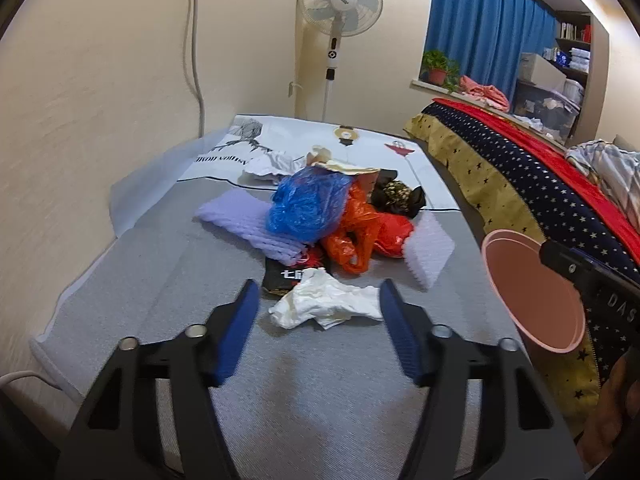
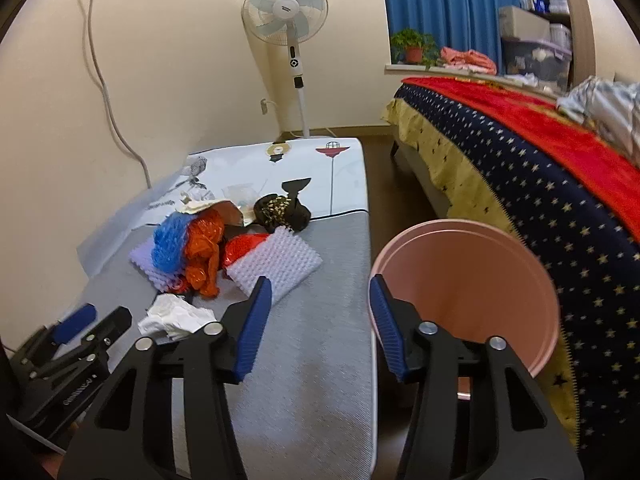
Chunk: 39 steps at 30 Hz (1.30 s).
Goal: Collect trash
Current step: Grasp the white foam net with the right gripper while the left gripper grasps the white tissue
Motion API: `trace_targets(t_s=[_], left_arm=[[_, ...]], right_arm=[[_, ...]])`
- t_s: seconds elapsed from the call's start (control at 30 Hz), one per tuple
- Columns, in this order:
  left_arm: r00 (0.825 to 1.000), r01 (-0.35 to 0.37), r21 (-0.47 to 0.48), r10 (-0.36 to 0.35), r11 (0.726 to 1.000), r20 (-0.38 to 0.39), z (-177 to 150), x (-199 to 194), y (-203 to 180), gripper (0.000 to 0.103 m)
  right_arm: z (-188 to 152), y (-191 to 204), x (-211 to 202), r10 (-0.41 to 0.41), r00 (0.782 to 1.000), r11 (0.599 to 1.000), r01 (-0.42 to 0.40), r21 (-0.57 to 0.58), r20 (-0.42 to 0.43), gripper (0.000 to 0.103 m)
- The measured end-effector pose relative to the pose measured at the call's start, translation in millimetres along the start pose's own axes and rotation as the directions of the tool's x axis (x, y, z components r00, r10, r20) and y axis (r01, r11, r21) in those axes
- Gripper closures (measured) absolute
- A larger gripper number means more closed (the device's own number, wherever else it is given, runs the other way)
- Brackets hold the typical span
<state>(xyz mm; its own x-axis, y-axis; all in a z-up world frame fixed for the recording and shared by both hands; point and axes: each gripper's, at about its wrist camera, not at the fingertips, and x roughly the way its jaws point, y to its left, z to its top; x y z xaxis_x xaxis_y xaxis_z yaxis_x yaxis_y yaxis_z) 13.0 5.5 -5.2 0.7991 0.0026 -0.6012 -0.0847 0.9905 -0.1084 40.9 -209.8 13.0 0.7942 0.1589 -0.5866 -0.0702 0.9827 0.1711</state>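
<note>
A pile of trash lies on a grey table (image 1: 168,304): a blue plastic bag (image 1: 308,204), orange bags (image 1: 360,232), lilac foam sheets (image 1: 248,224), a black packet (image 1: 284,276) and a crumpled white tissue (image 1: 328,304) nearest me. My left gripper (image 1: 316,316) is open, its fingers on either side of the tissue and just short of it. My right gripper (image 2: 316,316) is open and empty over the table's right edge, beside a pink bin (image 2: 472,280). The bin also shows in the left wrist view (image 1: 528,292). The tissue shows in the right wrist view (image 2: 176,316).
A bed with a starred navy, yellow and red cover (image 2: 540,184) runs along the right. A standing fan (image 2: 288,12) is at the far wall. A wall with a cable (image 1: 196,60) borders the table's left side. A printed white sheet (image 2: 312,168) covers the table's far end.
</note>
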Motion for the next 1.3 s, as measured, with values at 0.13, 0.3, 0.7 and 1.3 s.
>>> trace_targets(t_s=[0.13, 0.3, 0.7, 1.3], left_arm=[[1.0, -0.007, -0.026, 0.007, 1.0, -0.017, 0.9, 12.1, 7.2, 0.053], [0.999, -0.017, -0.053, 0.015, 0.998, -0.041, 1.9, 28.7, 14.1, 0.055], [0.994, -0.024, -0.08, 0.015, 0.997, -0.109, 1.2, 64.2, 19.9, 0.055], [0.981, 0.013, -0.078, -0.028, 0.997, -0.194, -5.5, 82.3, 20.6, 0.078]], right_arm=[[2.3, -0.7, 13.4, 0.044, 0.999, 0.999, -0.044, 0.026, -0.012, 0.056], [1.8, 2.0, 39.1, 0.084, 0.995, 0.995, -0.081, 0.057, -0.05, 0.059], [-2.7, 9.8, 107.0, 0.165, 0.971, 0.978, -0.138, 0.158, -0.174, 0.062], [-6.4, 16.6, 131.0, 0.175, 0.955, 0.976, -0.136, 0.169, -0.241, 0.103]])
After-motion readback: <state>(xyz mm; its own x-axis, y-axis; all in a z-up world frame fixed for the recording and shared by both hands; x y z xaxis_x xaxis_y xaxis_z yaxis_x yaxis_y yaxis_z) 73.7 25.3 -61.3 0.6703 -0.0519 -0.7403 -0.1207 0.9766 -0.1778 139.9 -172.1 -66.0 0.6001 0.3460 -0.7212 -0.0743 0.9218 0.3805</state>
